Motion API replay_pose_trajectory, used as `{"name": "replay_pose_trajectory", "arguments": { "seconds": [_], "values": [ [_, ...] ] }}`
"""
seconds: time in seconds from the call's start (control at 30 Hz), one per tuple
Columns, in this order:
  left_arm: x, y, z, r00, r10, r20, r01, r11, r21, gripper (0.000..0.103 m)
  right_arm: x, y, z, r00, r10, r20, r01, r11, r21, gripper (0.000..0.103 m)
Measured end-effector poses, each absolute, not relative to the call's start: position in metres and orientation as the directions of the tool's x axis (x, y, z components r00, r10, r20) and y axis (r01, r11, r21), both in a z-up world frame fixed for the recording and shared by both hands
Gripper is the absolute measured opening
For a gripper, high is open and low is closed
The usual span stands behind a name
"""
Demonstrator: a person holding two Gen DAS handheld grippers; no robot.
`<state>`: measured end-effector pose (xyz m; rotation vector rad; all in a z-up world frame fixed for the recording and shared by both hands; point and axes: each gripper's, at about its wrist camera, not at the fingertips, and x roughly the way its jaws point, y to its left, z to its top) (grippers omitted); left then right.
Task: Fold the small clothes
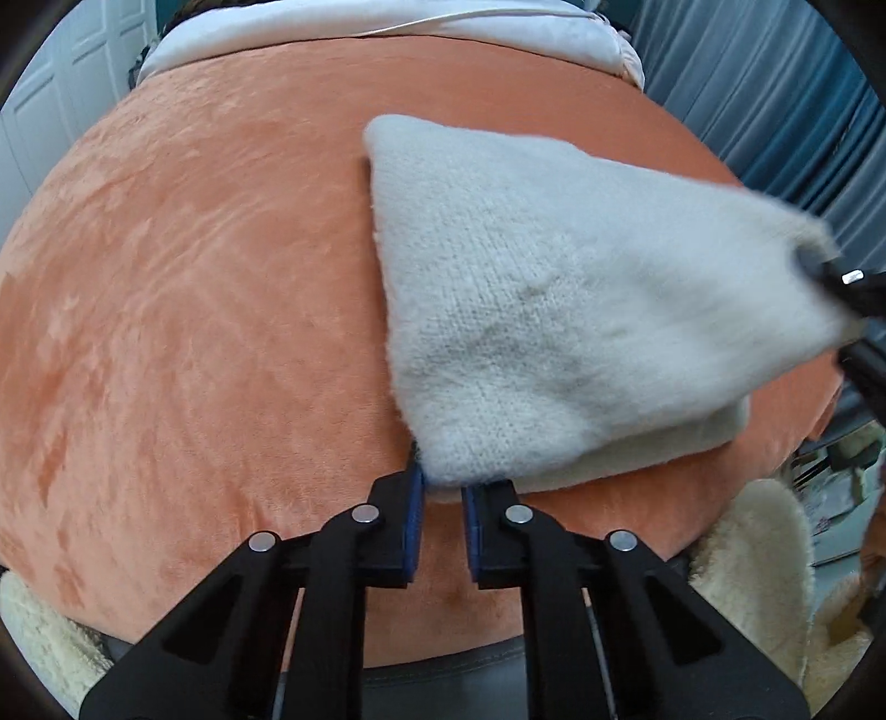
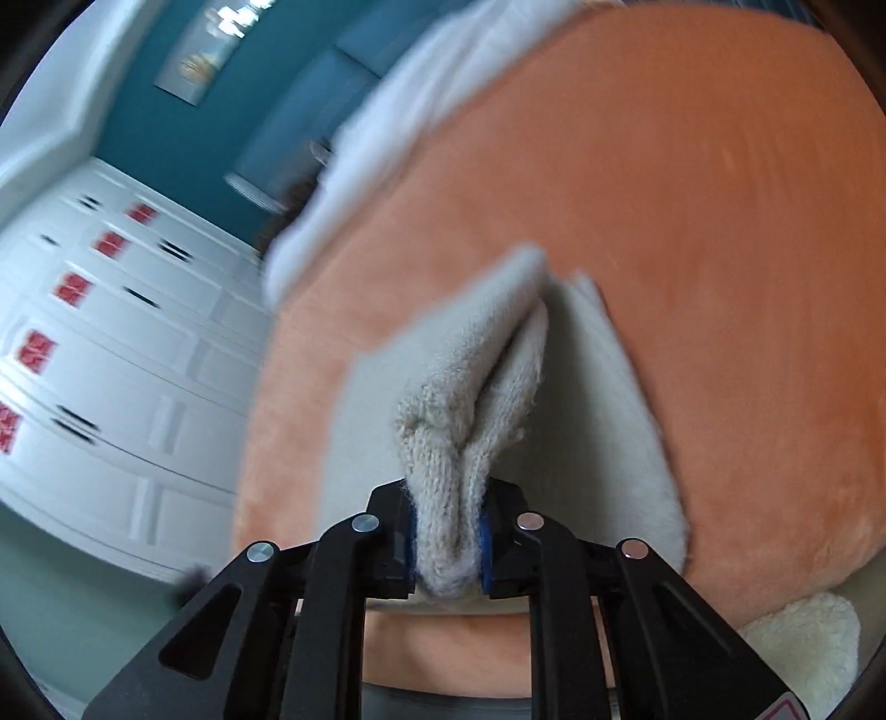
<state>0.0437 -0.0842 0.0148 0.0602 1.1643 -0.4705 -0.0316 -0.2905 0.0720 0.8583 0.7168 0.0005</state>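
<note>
Right hand-held gripper (image 2: 447,545) clamps knit garment (image 1: 531,310) corner, lifted for folding over; left hand-held gripper (image 1: 443,501) parted, empty, near edge on orange bed (image 1: 194,277).

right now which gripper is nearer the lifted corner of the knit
Right. The right gripper is shut on that corner of the knit; the left gripper sits open at the opposite near corner.

an orange plush cover (image 1: 194,304) meets white bedding (image 1: 387,27), with white panelled doors (image 2: 111,360) and teal wall (image 2: 166,133) behind.
</note>
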Motion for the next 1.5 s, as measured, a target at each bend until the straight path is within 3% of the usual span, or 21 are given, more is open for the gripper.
{"name": "replay_pose_trajectory", "arguments": {
  "seconds": [0.07,0.13,0.2,0.3,0.4,0.47,0.53,0.67,0.8,0.93,1.07,1.13,1.3,1.37,1.4,1.5],
  "values": [
    [0.042,-0.083,0.014,0.307,-0.339,-0.889,0.391,0.897,-0.207,0.010,-0.049,-0.288,0.090,0.794,0.216,-0.569,0.259,0.725,0.638,0.014],
    [0.042,-0.085,0.009,0.297,-0.332,-0.895,0.380,0.901,-0.209,0.010,-0.051,-0.286,0.059,0.701,0.095,-0.707,0.378,0.791,0.481,0.014],
    [0.041,-0.087,0.002,0.283,-0.322,-0.904,0.357,0.910,-0.212,0.010,-0.048,-0.292,0.003,0.564,0.084,-0.822,0.472,0.783,0.404,0.013],
    [0.041,-0.085,-0.004,0.278,-0.307,-0.910,0.351,0.915,-0.201,0.010,-0.061,-0.297,-0.006,0.605,0.120,-0.787,0.488,0.726,0.485,0.013],
    [0.040,-0.084,-0.005,0.270,-0.298,-0.915,0.354,0.915,-0.194,0.010,-0.045,-0.289,-0.009,0.561,0.095,-0.822,0.460,0.790,0.405,0.016],
    [0.037,-0.084,0.002,0.273,-0.318,-0.908,0.361,0.909,-0.210,0.013,-0.044,-0.288,-0.007,0.554,0.086,-0.828,0.455,0.802,0.388,0.021],
    [0.028,-0.079,0.015,0.301,-0.332,-0.894,0.388,0.899,-0.203,0.014,-0.052,-0.292,0.004,0.579,0.077,-0.812,0.463,0.788,0.405,0.032],
    [0.015,-0.077,0.042,0.350,-0.362,-0.864,0.425,0.883,-0.198,0.034,-0.069,-0.292,0.038,0.605,-0.038,-0.795,0.476,0.818,0.323,0.036],
    [0.012,-0.092,0.065,0.408,-0.359,-0.839,0.459,0.875,-0.151,0.042,-0.040,-0.274,0.073,0.662,0.042,-0.748,0.349,0.866,0.358,0.020],
    [0.014,-0.091,0.076,0.437,-0.331,-0.837,0.420,0.897,-0.135,0.054,0.009,-0.224,0.085,0.661,0.162,-0.733,0.184,0.912,0.367,0.017],
    [0.016,-0.067,0.076,0.445,-0.286,-0.849,0.362,0.924,-0.122,0.059,0.059,-0.168,0.027,0.479,0.288,-0.829,0.077,0.927,0.367,0.016],
    [0.018,-0.053,0.074,0.448,-0.265,-0.854,0.332,0.936,-0.117,0.059,0.065,-0.161,-0.002,0.426,0.295,-0.855,0.069,0.932,0.356,0.012],
    [0.024,-0.038,0.072,0.464,-0.243,-0.852,0.295,0.949,-0.110,0.060,0.044,-0.178,0.049,0.526,0.249,-0.813,0.138,0.919,0.371,0.010],
    [0.024,-0.039,0.070,0.462,-0.253,-0.850,0.297,0.947,-0.120,0.060,0.051,-0.176,0.019,0.432,0.228,-0.873,0.145,0.937,0.316,0.010],
    [0.025,-0.042,0.069,0.456,-0.257,-0.852,0.300,0.946,-0.125,0.060,0.054,-0.173,0.006,0.399,0.217,-0.891,0.134,0.948,0.290,0.005],
    [0.023,-0.053,0.070,0.453,-0.264,-0.851,0.327,0.938,-0.117,0.063,0.046,-0.175,0.030,0.457,0.217,-0.863,0.137,0.941,0.309,0.007]
  ]
}}
